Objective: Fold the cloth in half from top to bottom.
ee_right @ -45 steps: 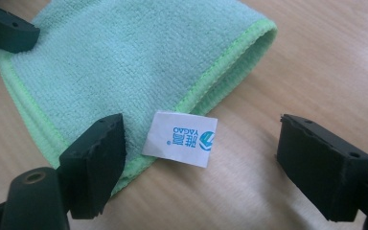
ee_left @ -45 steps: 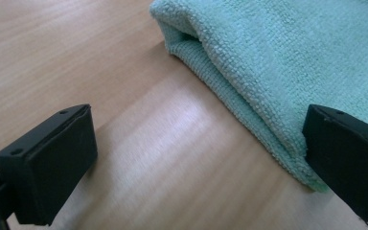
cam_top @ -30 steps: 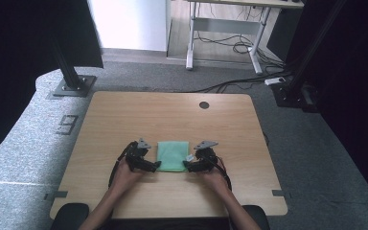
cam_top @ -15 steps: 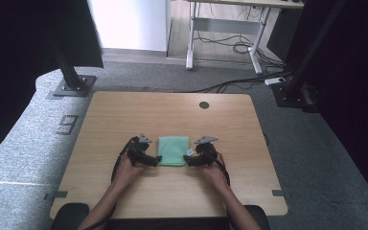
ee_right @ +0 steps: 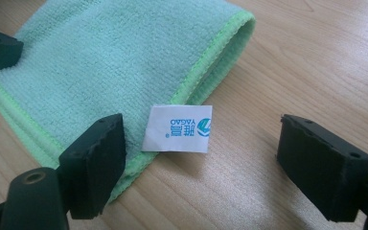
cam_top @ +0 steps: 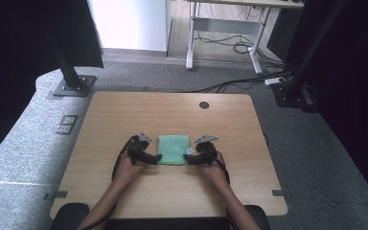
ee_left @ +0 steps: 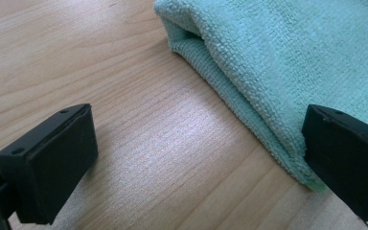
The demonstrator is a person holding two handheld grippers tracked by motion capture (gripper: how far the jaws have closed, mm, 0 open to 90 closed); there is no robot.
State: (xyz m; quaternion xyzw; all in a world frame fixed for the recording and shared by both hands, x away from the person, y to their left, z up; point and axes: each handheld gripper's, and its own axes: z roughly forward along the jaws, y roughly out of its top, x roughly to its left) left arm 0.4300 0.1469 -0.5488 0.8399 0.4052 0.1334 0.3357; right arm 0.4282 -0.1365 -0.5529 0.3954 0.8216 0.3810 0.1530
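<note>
Left tongs (cam_top: 156,157) and right tongs (cam_top: 189,158) both agape, folded green cloth (cam_top: 174,149) lying between them, wooden table (cam_top: 124,115).

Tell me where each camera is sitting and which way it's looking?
High view: above the person's side, looking forward and down at the wooden table; both forearms, left gripper and right gripper show.
Left gripper view: rides the left gripper, looking along its open jaws at the folded green cloth.
Right gripper view: rides the right gripper, open jaws either side of the cloth's white label.
All three share the cloth.
</note>
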